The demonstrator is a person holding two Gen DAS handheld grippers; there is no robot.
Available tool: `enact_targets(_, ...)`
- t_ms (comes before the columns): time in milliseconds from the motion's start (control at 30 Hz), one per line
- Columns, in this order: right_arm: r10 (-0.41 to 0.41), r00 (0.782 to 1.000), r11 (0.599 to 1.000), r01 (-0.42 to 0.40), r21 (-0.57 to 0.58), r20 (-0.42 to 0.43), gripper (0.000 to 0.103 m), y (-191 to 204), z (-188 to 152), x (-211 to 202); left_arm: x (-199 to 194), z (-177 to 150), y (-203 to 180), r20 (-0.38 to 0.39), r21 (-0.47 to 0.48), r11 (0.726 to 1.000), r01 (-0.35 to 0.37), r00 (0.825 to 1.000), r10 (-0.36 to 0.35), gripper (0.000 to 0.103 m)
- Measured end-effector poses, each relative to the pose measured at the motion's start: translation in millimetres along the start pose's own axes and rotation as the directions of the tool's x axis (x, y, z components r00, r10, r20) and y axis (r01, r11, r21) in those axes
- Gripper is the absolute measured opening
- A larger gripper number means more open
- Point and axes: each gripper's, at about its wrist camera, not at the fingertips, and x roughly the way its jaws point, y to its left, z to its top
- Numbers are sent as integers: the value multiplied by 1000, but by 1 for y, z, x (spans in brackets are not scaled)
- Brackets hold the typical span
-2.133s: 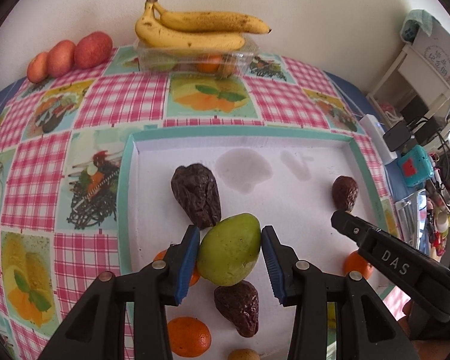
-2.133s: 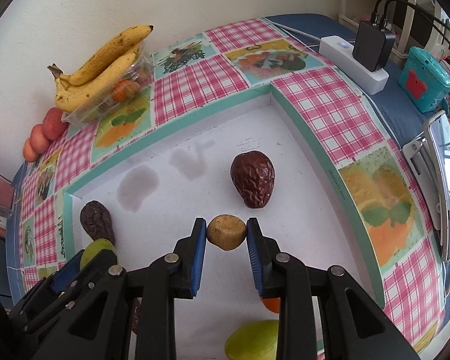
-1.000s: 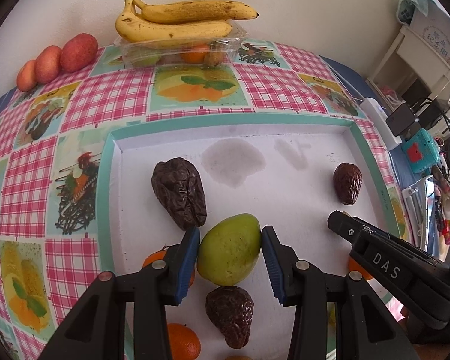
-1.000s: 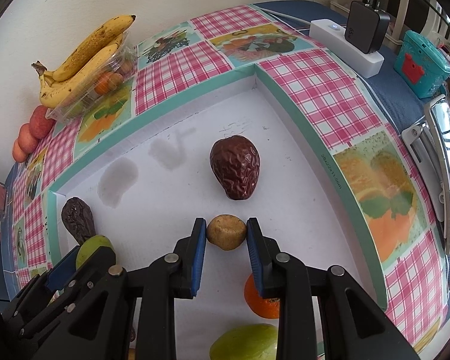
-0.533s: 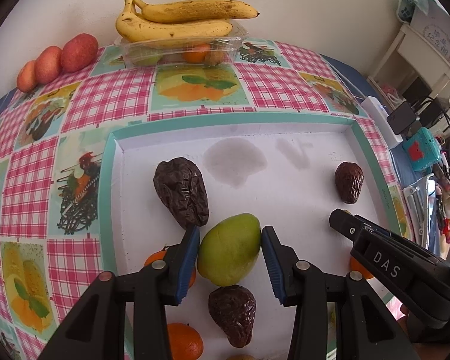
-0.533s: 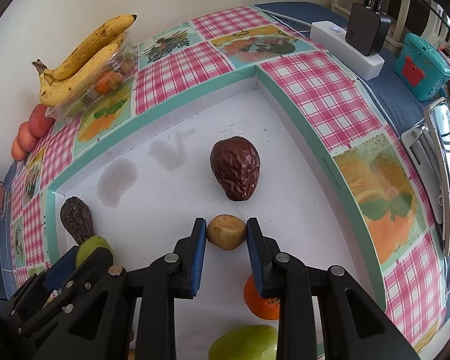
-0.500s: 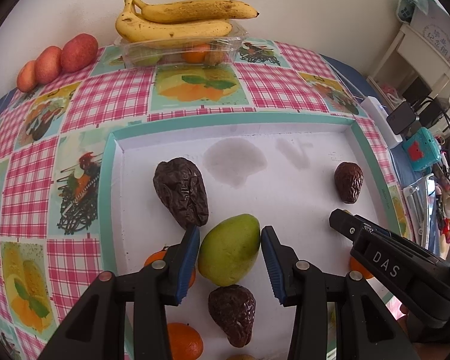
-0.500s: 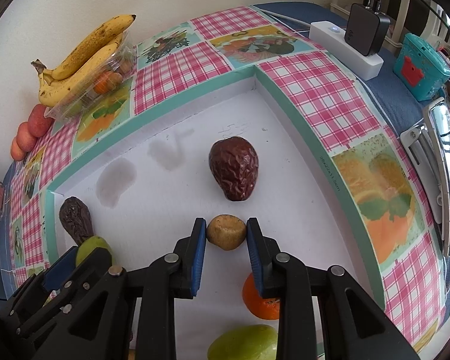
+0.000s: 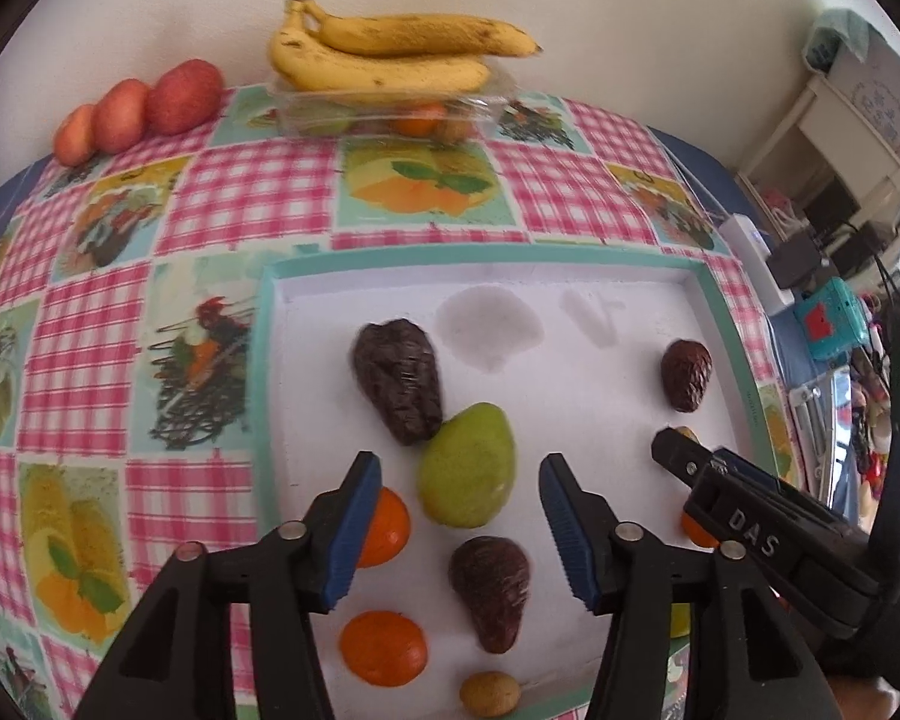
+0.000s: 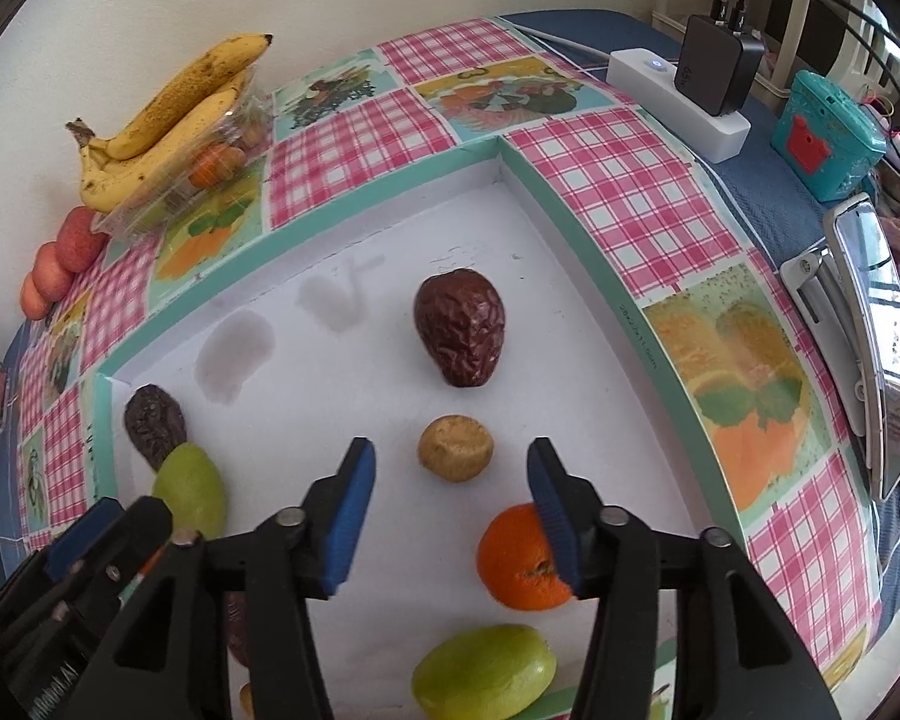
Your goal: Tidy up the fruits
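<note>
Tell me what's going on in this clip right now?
A person is sorting fruit in a white tray with two handheld claws. Both are open and hold nothing. The left claw sits around a green mango lying on the tray against a dark wrinkled fruit. The right claw sits just behind a small tan fruit.

Smooth skins, wrinkled skins, shiny plastic all round

The green fruit (image 9: 467, 474) is smooth and matt, the dark fruit (image 9: 399, 379) beside it deeply wrinkled, the small tan fruit (image 10: 455, 447) rough and dull; the tray (image 10: 576, 228) floor looks chalky, the checked tablecloth (image 9: 234, 192) slightly glossy, the clear plastic box (image 9: 390, 111) shiny under speckled bananas (image 9: 384, 57).
</note>
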Motion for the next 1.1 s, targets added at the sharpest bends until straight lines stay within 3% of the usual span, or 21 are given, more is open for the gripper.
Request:
enact_targets(67,1,1000,1000,-1,-9,7,59,3,-2,-5,-7,0,10,4,-33,999,-27,1000,27,65)
enact_targets(167,-2,1000,1000,3,-30,21,79,11,-6,-12,-17,-1,24,17,-68,995,-70,997,72,73)
enact_targets(300,-1,999,997,4,-71,36,88,26,-13,-15,-28,-3,46,47,-109,984,-138,989,144,89)
enact_targets(400,7,999,995,-3,-95,40,88,35,-19,-16,-36,-6,65,68,-145,974,-176,980,187,103)
enact_targets(667,11,998,990,-2,-144,58,88,58,-35,-26,-49,-14,92,67,-172,957,-233,967,248,103)
enact_targets(833,10,998,984,2,-178,65,88,67,-48,-35,-67,-20,96,111,-174,931,-320,933,341,103)
enact_targets(967,18,997,982,-4,-191,73,88,71,-56,-43,-76,-27,98,121,-170,883,-438,880,460,103)
enact_targets(1100,26,996,978,-8,-209,81,89,78,-66,-50,-81,-36,102,91,-177,842,-509,844,529,103)
